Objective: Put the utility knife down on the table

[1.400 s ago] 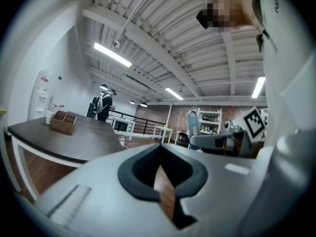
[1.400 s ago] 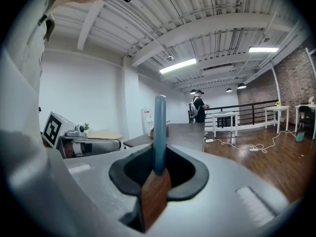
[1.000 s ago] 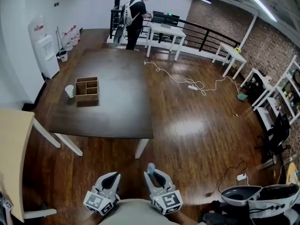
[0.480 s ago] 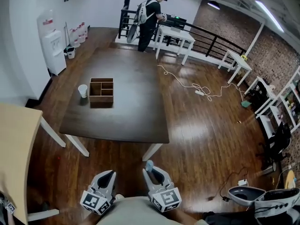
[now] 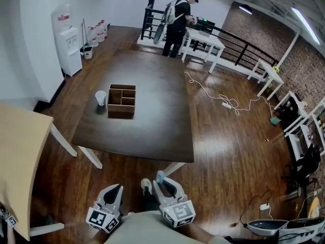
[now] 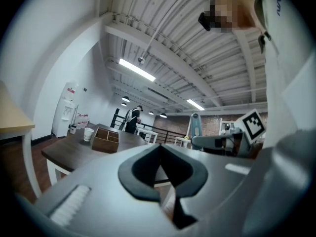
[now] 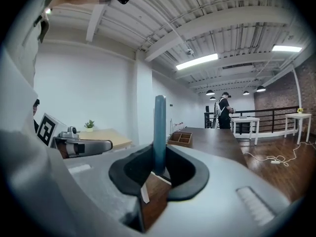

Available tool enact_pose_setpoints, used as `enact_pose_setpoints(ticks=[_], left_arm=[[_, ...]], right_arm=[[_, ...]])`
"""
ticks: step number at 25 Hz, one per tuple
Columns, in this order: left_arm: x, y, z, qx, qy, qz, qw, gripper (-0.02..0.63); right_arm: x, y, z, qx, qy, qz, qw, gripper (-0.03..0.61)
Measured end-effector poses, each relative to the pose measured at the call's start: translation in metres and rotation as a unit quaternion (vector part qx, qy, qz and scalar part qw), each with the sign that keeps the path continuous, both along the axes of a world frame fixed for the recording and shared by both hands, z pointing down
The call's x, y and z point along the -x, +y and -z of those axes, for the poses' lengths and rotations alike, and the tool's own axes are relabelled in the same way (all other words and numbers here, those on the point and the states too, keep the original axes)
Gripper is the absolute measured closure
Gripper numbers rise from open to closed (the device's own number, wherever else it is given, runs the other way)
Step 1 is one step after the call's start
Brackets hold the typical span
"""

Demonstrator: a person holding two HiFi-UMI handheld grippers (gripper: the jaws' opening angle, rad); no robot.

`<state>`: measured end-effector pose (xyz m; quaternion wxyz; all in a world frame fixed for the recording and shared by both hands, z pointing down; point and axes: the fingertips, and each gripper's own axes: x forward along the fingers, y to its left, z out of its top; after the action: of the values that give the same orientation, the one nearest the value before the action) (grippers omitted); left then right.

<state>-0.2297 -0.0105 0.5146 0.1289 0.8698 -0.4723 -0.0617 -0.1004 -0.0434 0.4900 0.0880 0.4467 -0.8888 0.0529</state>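
A slim blue utility knife [image 7: 159, 127] stands upright between the jaws of my right gripper [image 7: 159, 152], which is shut on it. In the head view its blue tip [image 5: 160, 176] pokes out of the right gripper [image 5: 163, 183] at the bottom middle. My left gripper [image 5: 112, 193] is beside it on the left. Its jaws meet at the tips with nothing between them [image 6: 158, 147]. Both grippers are held short of the near edge of the long dark table [image 5: 152, 126], above the wooden floor.
A wooden divided box [image 5: 122, 100] and a white cup [image 5: 101, 97] stand on the table's left part. A pale wooden table [image 5: 15, 146] is close on the left. A person [image 5: 177, 19] stands at the far white desk. A cable [image 5: 223, 103] lies on the floor at the right.
The dark table has drawn nearer and lower in the head view as both grippers travelled toward it. A shoe now shows between the grippers. The knife stays in the right gripper.
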Motion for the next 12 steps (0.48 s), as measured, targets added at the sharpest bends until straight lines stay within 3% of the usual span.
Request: enact_pose_setpoints(ticks=[12], left_arm=[[-0.002,-0.097,0.003,0.001,-0.046,0.014,0.9989,0.612]], right_arm=[[0.004,-0.105,-0.009,0.006,-0.031,0.031,0.999,0.511]])
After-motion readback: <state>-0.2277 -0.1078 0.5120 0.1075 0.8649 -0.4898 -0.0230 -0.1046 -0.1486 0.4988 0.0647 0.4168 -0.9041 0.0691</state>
